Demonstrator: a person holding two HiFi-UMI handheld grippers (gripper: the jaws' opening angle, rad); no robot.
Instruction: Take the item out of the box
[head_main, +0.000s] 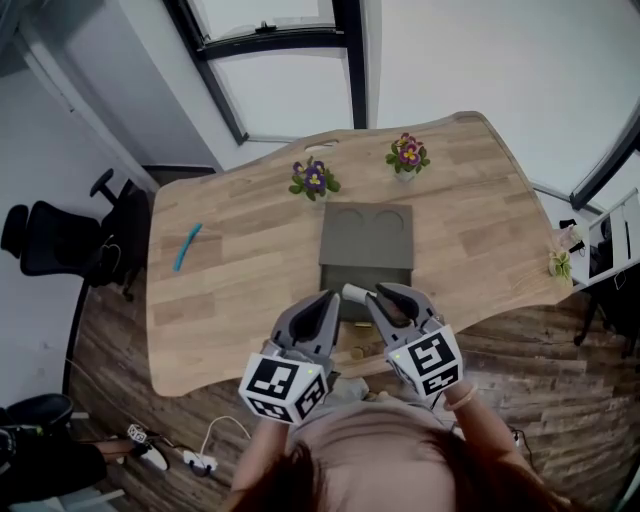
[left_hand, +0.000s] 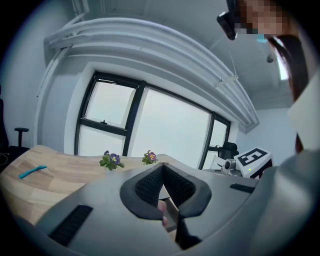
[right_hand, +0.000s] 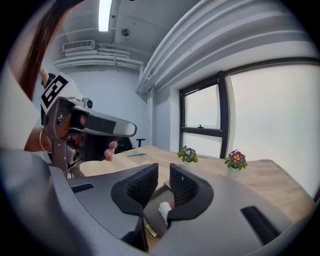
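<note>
White item (head_main: 352, 292) is seen in the head view at the near end of the open box (head_main: 366, 236), just off the tips of the right gripper (head_main: 380, 293) and right of the left gripper (head_main: 328, 300). Its long axis is judged to run left to right.

In the left gripper view, the jaw tips are seen brought together on nothing.

In the right gripper view, the jaws are held slightly apart with an empty gap. The white item is found beneath them, toward the right jaw, so this gripper is judged nearer.
</note>
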